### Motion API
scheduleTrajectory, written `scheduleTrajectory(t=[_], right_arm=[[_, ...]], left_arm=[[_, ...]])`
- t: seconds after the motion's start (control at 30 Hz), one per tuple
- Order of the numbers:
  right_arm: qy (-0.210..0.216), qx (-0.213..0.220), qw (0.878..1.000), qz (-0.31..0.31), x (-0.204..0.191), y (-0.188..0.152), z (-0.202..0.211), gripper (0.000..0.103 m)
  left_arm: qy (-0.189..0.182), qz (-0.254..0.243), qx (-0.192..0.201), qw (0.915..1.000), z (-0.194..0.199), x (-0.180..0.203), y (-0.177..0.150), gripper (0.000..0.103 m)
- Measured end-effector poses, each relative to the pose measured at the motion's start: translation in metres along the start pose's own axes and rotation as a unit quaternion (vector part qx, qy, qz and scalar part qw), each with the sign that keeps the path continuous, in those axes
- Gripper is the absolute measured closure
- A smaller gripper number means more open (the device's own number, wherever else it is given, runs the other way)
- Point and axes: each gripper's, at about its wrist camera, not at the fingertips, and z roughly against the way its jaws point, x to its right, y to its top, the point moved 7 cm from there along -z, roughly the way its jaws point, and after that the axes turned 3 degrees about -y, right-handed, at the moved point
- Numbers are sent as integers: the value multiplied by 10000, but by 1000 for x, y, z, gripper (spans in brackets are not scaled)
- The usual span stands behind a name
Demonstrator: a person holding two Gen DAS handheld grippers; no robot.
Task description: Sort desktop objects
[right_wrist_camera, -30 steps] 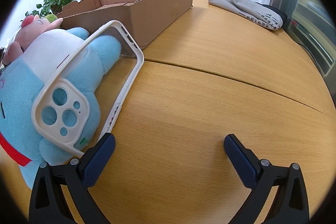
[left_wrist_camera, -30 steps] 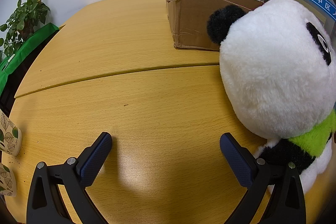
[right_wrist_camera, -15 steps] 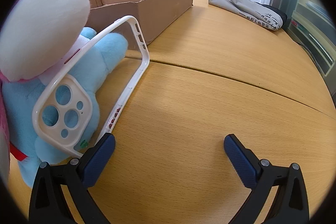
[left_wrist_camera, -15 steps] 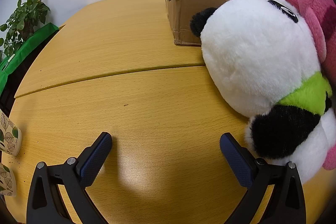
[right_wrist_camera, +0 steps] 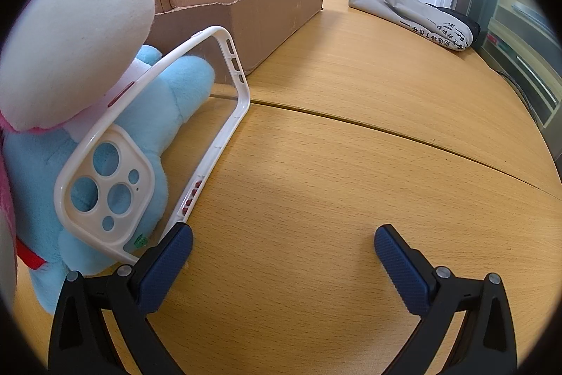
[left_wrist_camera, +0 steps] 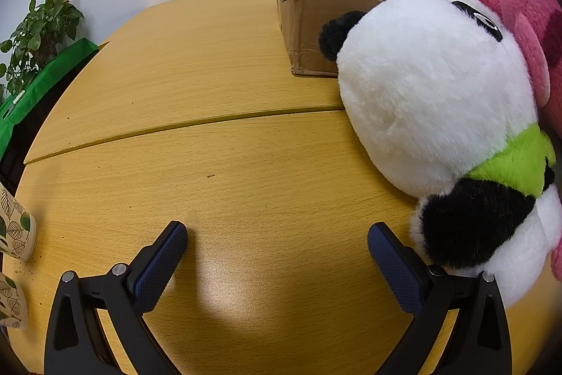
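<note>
Desktop objects: none in either tool yet. Left gripper [left_wrist_camera: 277, 246] jaws spread wide, nothing between, only bare wooden table [left_wrist_camera: 217, 185] under them. Right gripper [right_wrist_camera: 282, 250] same, wide apart, empty; its left pad sits just beside the phone case [right_wrist_camera: 147, 146] corner, contact unclear.

Change vs a sec ago: pink plush [left_wrist_camera: 527, 34] has come in behind the panda plush [left_wrist_camera: 432, 101] at 2 o'clock in left view, and panda has tipped over toward the cardboard box [left_wrist_camera: 309, 23]. Right view: pink-and-white plush part [right_wrist_camera: 73, 55] now covers 10 o'clock, above the blue plush [right_wrist_camera: 168, 94]. Likely means pile still being laid out, sorting not started.

Materials: plushes fuzzy, soft, rounded. Case rigid, white rim, clear back, camera cutouts, leaning on blue plush. Box corrugated, torn edges, open top at 12.
</note>
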Motion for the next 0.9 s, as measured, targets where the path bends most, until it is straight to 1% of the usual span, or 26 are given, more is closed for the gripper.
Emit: scheduleTrajectory(t=[0.9], right_arm=[[0,-1,10000,1,0,1,0,0]], left_arm=[[6,-6,2,10000,1,3,-1,0]])
